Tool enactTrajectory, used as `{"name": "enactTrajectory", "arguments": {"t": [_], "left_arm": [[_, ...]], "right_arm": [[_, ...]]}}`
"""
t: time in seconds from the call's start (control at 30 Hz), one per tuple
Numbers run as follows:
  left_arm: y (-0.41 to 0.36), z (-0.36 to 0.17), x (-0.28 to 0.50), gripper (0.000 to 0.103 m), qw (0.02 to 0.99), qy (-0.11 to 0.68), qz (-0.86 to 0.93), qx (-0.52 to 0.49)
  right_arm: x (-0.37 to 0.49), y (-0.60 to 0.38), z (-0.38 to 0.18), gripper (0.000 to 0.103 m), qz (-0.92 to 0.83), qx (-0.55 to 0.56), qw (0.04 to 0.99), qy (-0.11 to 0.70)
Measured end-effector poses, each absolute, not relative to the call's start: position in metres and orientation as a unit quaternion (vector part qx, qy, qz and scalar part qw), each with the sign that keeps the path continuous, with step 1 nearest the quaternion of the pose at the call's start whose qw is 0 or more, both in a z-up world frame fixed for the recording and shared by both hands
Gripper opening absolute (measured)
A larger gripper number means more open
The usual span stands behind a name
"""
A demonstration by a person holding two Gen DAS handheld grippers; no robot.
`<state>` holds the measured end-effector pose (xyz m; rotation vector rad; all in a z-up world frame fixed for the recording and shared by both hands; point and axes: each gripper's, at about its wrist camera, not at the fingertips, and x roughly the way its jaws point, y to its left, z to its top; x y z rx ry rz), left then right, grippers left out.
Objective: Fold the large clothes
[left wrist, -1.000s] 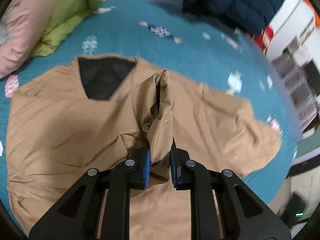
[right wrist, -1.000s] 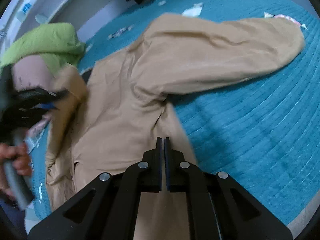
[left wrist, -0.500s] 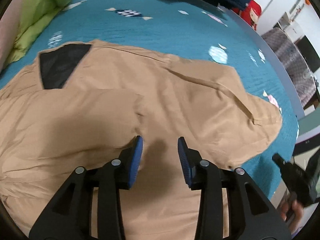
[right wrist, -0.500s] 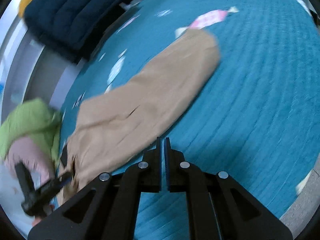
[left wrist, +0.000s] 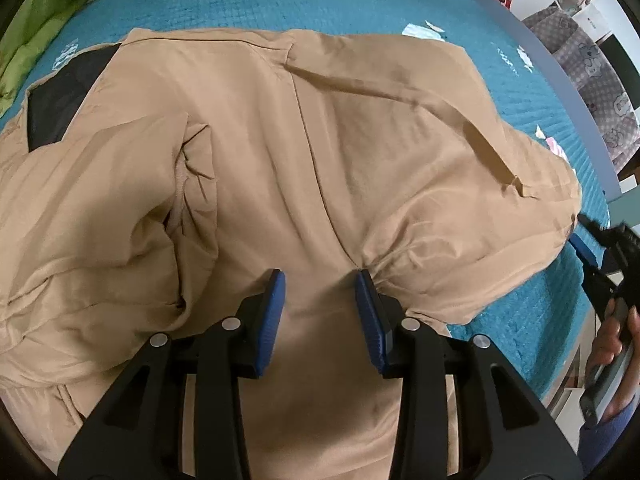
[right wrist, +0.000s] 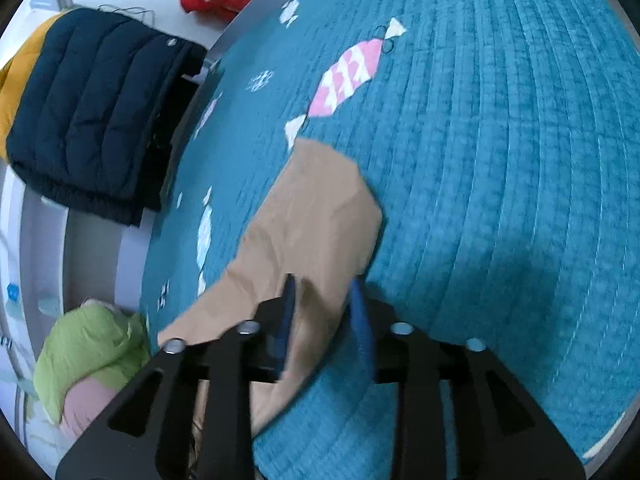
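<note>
Teal quilted bedspread [left wrist: 240, 4] carries a tan jacket [left wrist: 248, 152] spread directly beneath the left gripper [left wrist: 320, 304], whose blue pads stand apart, gripping nothing. Off to its right, the right gripper [right wrist: 324, 312] tilts downward, jaws opening astride the jacket's sleeve end [right wrist: 316, 216].

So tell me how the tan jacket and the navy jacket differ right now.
The tan jacket lies spread and rumpled across the teal bedspread; the navy jacket sits folded at the bed's edge. The tan one is smooth cloth, the navy one quilted. Both are large outer garments.
</note>
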<state>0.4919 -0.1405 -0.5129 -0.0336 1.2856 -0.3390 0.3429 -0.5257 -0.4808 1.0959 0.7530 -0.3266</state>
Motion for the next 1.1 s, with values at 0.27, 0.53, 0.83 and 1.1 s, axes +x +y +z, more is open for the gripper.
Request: {"name": "enactTrajectory", "arguments": {"t": [0.27, 0.53, 0.83, 1.1], "left_arm": [[-0.147, -0.517, 0.491, 0.037, 0.792, 0.591, -0.15, -0.013], [-0.128, -0.521, 0.497, 0.037, 0.777, 0.605, -0.155, -0.079], [-0.084, -0.481, 0.484, 0.068, 0.77, 0.56, -0.202, -0.23], [0.004, -0.442, 0.448, 0.071, 0.832, 0.532, -0.079, -0.133]], "right_arm": [[0.372, -0.53, -0.493, 0.032, -0.155, 0.508, 0.764, 0.366], [0.372, -0.518, -0.462, 0.008, -0.115, 0.489, 0.802, 0.322], [0.384, -0.469, -0.386, 0.008, -0.048, 0.43, 0.856, 0.283], [0.397, -0.369, -0.323, 0.008, 0.032, 0.334, 0.9, 0.279]]}}
